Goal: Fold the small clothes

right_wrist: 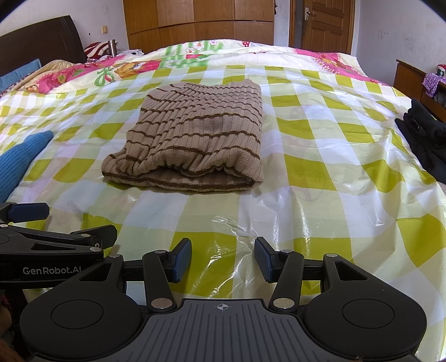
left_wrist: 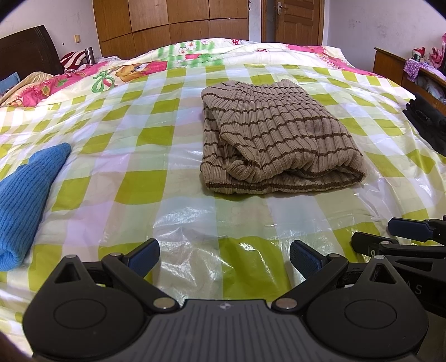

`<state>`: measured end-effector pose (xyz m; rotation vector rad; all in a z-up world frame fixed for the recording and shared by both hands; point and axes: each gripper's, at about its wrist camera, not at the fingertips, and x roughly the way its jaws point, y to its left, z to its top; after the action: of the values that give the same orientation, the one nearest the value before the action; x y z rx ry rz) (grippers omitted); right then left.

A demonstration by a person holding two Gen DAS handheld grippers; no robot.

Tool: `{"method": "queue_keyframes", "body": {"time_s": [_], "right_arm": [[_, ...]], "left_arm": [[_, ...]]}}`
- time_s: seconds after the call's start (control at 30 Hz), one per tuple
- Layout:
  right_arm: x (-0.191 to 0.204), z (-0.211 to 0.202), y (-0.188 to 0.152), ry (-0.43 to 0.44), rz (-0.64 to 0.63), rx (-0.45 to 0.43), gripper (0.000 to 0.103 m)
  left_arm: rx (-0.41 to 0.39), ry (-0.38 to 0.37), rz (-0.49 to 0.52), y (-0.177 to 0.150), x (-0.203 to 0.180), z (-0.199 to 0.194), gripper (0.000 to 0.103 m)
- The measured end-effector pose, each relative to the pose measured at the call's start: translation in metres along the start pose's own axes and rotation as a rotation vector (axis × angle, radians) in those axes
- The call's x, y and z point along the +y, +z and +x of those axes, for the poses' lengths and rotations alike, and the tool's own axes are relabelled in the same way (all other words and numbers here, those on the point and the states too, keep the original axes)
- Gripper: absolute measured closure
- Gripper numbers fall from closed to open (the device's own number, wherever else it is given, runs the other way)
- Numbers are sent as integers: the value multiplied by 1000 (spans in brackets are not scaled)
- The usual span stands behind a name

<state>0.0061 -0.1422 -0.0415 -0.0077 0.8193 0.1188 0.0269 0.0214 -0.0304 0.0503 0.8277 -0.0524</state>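
A beige knit garment with brown stripes (left_wrist: 276, 136) (right_wrist: 192, 139) lies folded in a thick bundle on the green-and-white checked plastic sheet (left_wrist: 133, 183) (right_wrist: 329, 172) that covers the bed. My left gripper (left_wrist: 224, 257) hovers open near the bed's front edge, well short of the bundle, nothing between its blue pads. My right gripper (right_wrist: 223, 259) is open too and empty, at the same distance from the garment. Each gripper shows at the side of the other's view: the right one (left_wrist: 412, 236), the left one (right_wrist: 41, 222).
A folded blue knit piece (left_wrist: 25, 195) (right_wrist: 19, 156) lies at the left. Black clothing (left_wrist: 429, 125) (right_wrist: 426, 139) sits at the right edge of the bed. A floral quilt (left_wrist: 117, 72), dark headboard (left_wrist: 28, 53), wardrobe (right_wrist: 200, 22) and door (right_wrist: 323, 25) are behind.
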Motion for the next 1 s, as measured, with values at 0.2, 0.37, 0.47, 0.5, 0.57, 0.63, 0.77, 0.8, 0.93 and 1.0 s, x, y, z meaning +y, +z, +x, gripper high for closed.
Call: {"method": "queue_keyframes", "body": {"time_s": [0.2, 0.37, 0.47, 0.5, 0.57, 0.63, 0.77, 0.8, 0.93, 1.0], "right_arm": [[1, 0, 0, 1, 0, 0, 53], [1, -1, 0, -1, 1, 0, 53], [1, -1, 0, -2, 0, 0, 53], [1, -1, 0, -2, 0, 0, 53], [1, -1, 0, -2, 0, 0, 53], [1, -1, 0, -2, 0, 0, 53], [1, -1, 0, -2, 0, 0, 53], [1, -1, 0, -2, 0, -1, 53], [2, -1, 0, -3, -1, 0, 53], [1, 0, 0, -3, -1, 0, 53]], "left_arm": [[-1, -2, -1, 0, 0, 0, 0], [-2, -1, -1, 0, -1, -1, 0], [-4, 2, 0, 0, -1, -1, 0], [-5, 3, 0, 0, -1, -1, 0], [-6, 5, 1, 0, -2, -1, 0], [-7, 6, 3, 0, -2, -2, 0], [-8, 7, 3, 0, -2, -1, 0], [-7, 7, 3, 0, -2, -1, 0], [-7, 7, 3, 0, -2, -1, 0], [-8, 8, 3, 0, -2, -2, 0]]}}
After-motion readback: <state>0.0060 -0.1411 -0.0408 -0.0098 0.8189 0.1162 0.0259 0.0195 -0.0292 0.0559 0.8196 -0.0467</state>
